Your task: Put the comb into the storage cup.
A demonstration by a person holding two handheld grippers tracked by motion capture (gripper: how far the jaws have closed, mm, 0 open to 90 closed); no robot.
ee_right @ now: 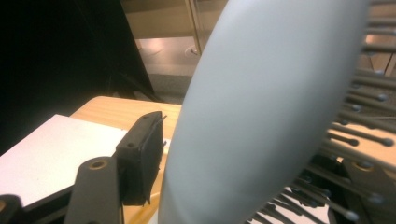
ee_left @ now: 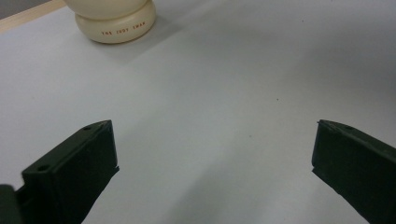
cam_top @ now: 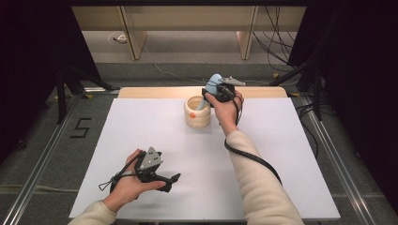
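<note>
The right gripper (cam_top: 217, 90) has its black fingers (ee_right: 140, 154) clamped on a pale blue plastic hairbrush (cam_top: 210, 91) with thin ball-tipped bristles, gripping it around the paddle end, with the bristles turned toward one finger and the smooth back toward the other. The brush hangs handle-down over a cream-coloured ribbed ceramic cup (cam_top: 197, 112), its lower end dipping just inside the cup's mouth, while the wide head stays up above the rim in the gripper's hold. The cup stands near the far edge of the white table (cam_top: 155, 136), close to the strip of bare wood behind it. From where I stand, the job looks most of the way through: the brush is already lined up and partly in the cup, and what is left, I'd judge, is to lower it until it rests on the bottom, let go and draw the hand back. The left gripper (cam_top: 164, 180) sits idle well apart at the near side of the table, hovering low over the bare white surface with its fingers (ee_left: 74, 163) spread wide and nothing between them, pointed towards the cup.
</note>
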